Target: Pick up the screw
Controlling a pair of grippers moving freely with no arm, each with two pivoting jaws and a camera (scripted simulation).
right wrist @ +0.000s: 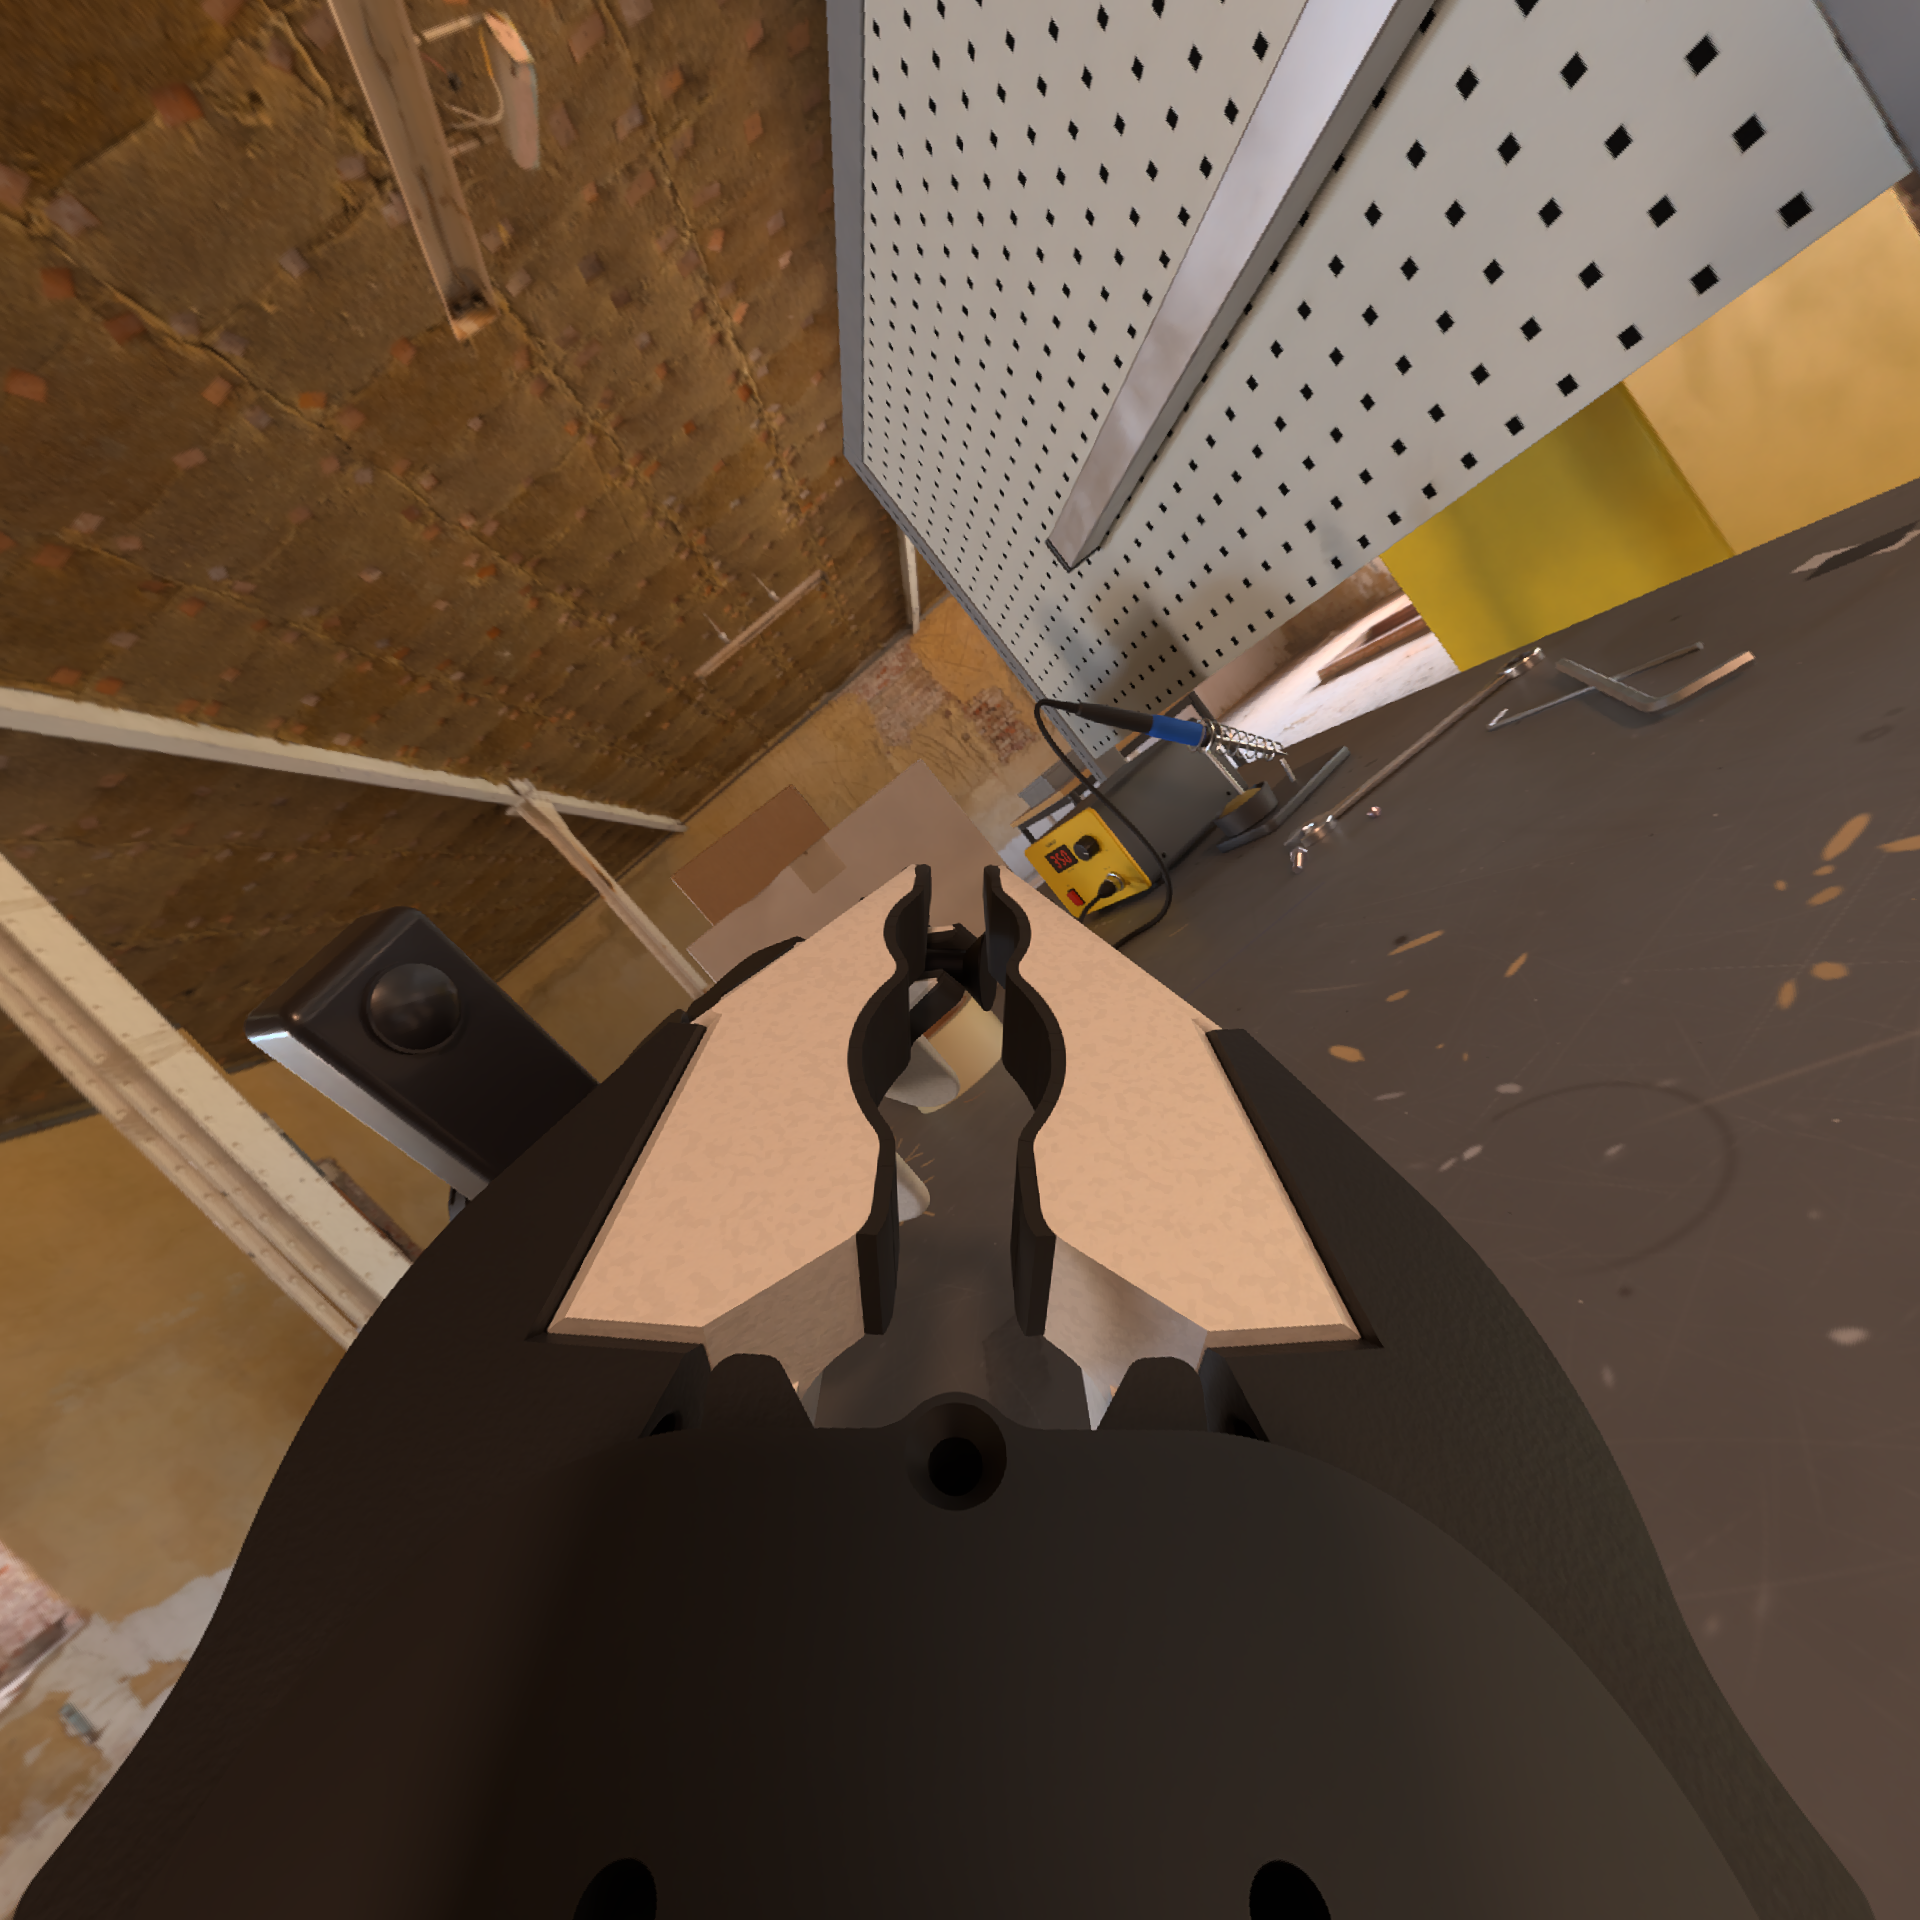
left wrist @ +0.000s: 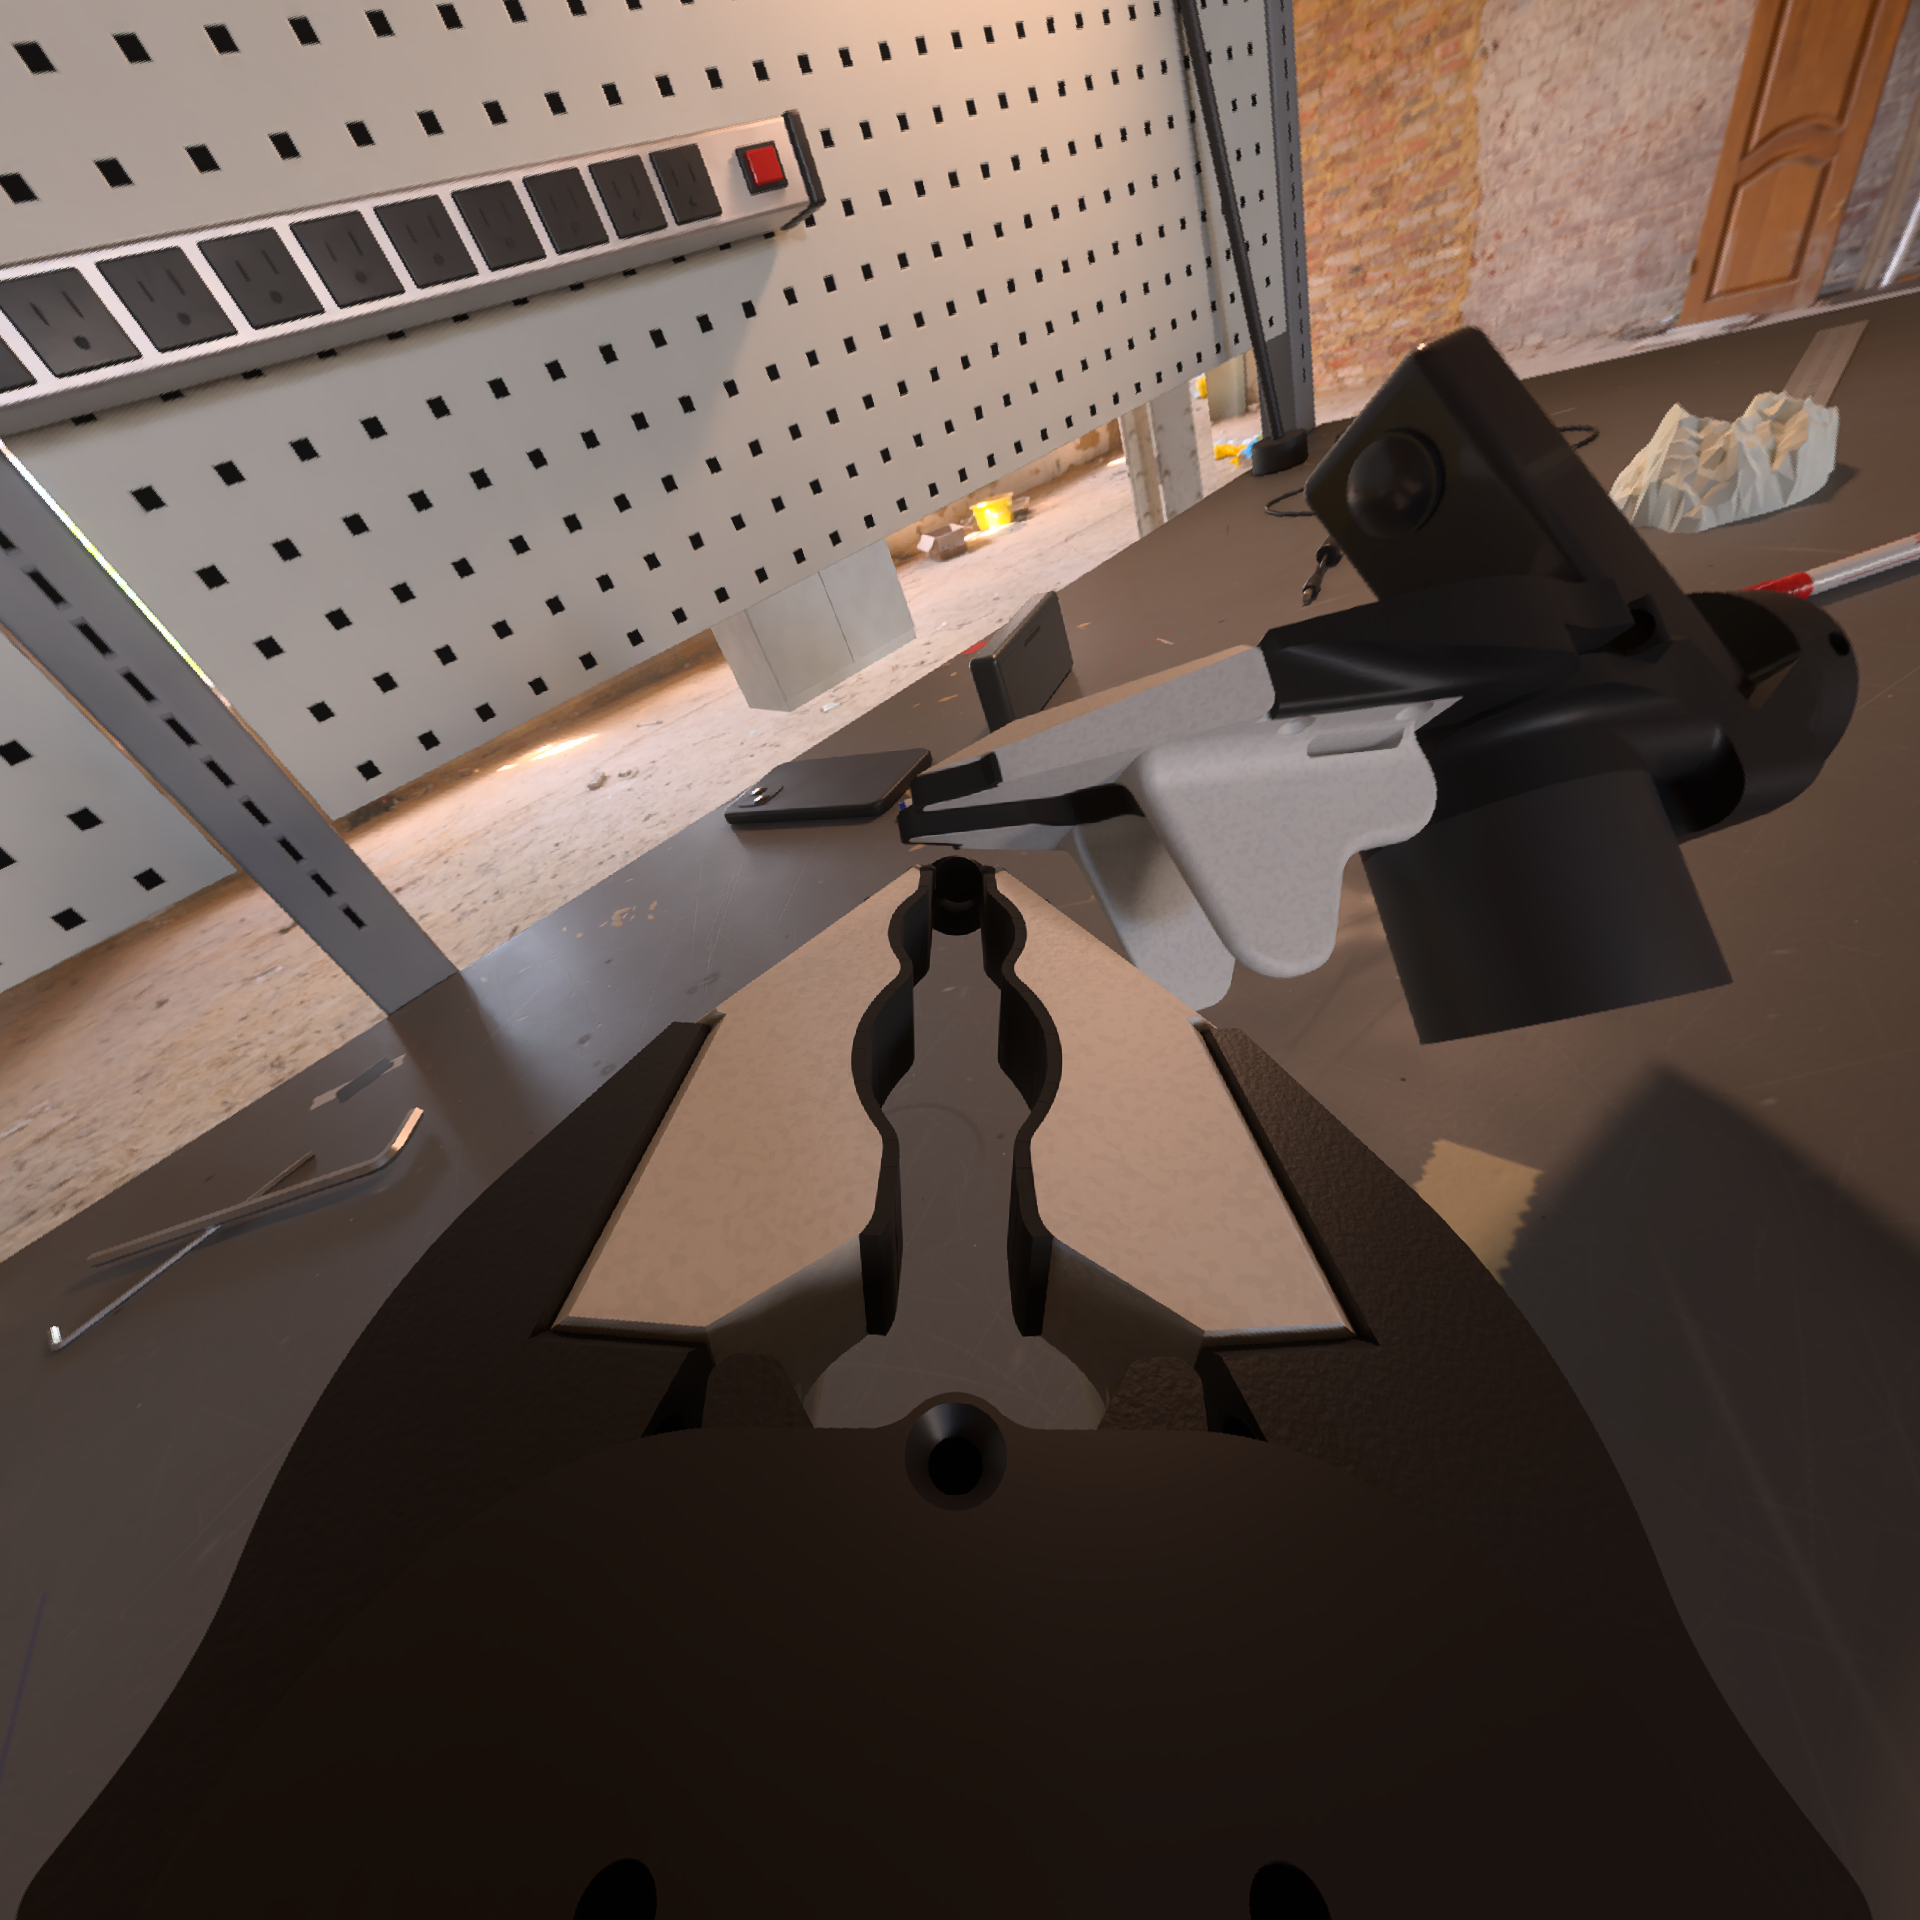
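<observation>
- The left gripper has its fingers drawn close together, with a small dark round-headed object, which I take to be the screw, pinched right at the tips.
- The screw points its head end toward the left camera, so its long axis seems to run along the fingers; its shaft is hidden.
- The right gripper reaches in from the right side, its tips just above and nearly touching the left gripper's tips.
- In the right wrist view, the right gripper's fingers stand narrowly apart, with the other gripper's dark tips showing through the gap; I cannot tell whether they clamp anything.
- The screw sits off the dark workbench, level with both sets of tips, directly ahead of the left gripper and just below the right one.
- The left gripper is plainly the nearer tool, so any lift or handover turns on that tip-to-tip alignment.
- Hex keys and a phone lie apart on the bench.
</observation>
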